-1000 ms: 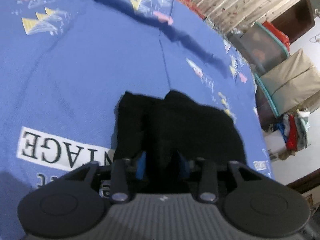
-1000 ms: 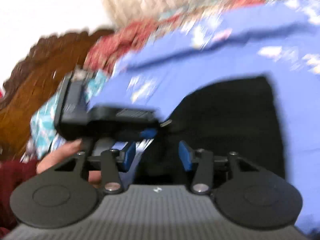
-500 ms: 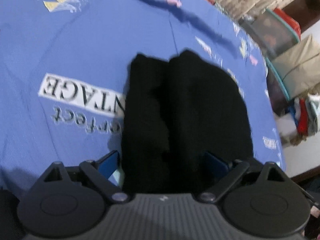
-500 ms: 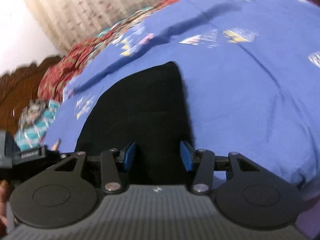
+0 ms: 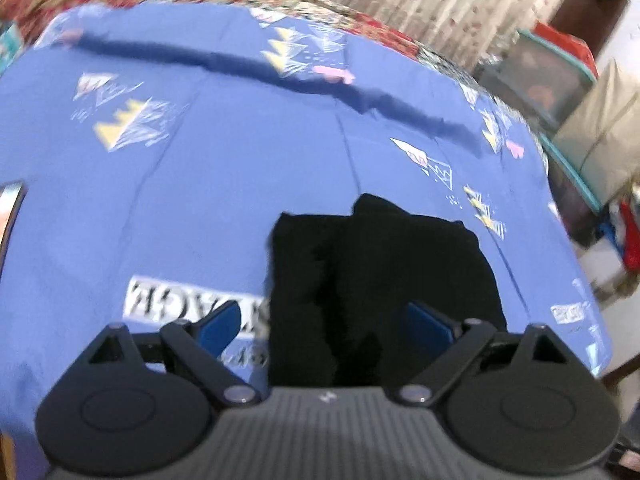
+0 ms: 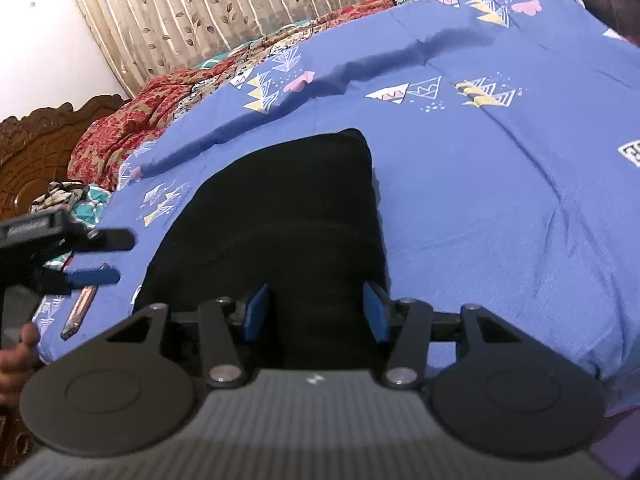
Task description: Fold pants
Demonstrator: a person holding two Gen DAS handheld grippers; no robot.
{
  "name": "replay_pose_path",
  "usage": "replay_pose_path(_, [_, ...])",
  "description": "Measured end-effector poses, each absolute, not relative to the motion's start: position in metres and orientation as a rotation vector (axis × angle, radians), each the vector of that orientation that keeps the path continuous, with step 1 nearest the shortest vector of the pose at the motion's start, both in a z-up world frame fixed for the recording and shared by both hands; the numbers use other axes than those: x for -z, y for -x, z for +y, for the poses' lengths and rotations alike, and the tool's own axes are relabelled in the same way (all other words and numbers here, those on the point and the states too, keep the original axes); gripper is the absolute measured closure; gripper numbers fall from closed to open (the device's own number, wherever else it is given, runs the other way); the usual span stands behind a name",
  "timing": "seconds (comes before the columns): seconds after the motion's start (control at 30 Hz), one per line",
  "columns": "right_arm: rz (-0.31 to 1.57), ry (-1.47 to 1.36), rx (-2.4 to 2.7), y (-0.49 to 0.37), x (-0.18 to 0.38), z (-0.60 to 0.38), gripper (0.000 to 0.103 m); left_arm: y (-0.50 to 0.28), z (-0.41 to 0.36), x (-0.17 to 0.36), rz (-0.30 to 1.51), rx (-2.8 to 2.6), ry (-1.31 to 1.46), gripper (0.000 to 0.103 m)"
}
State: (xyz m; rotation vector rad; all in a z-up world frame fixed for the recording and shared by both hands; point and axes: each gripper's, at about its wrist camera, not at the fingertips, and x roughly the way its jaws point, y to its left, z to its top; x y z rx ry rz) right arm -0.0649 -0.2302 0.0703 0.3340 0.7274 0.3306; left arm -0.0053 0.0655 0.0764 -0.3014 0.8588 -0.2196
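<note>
A bed covered by a blue printed sheet (image 6: 500, 208) fills both views, with a patterned curtain (image 6: 224, 4) behind it. The black pants (image 6: 280, 216) are laid on the sheet as a folded, soft, matte bundle with rounded corners. The left gripper (image 5: 326, 322) is held just above the near edge of the pants, its blue-padded fingers (image 5: 220, 324) spread wide and empty. The right gripper (image 6: 316, 312) is likewise held over the pants, fingers (image 6: 376, 312) apart, nothing clamped. A carved wooden headboard (image 6: 36, 148) is seen at the left.
</note>
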Motion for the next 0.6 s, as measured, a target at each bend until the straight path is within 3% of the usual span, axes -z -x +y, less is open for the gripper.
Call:
replay_pose_path(0.23, [0.711,-0.283,-0.285,0.071,-0.075,-0.225,0.047,-0.010,0.017,-0.072,0.876,0.226,0.147,0.017])
replay_pose_path(0.6, [0.738,-0.317,-0.298,0.065,-0.065,-0.228,0.042,-0.010,0.009,-0.058,0.928,0.186,0.108,0.017])
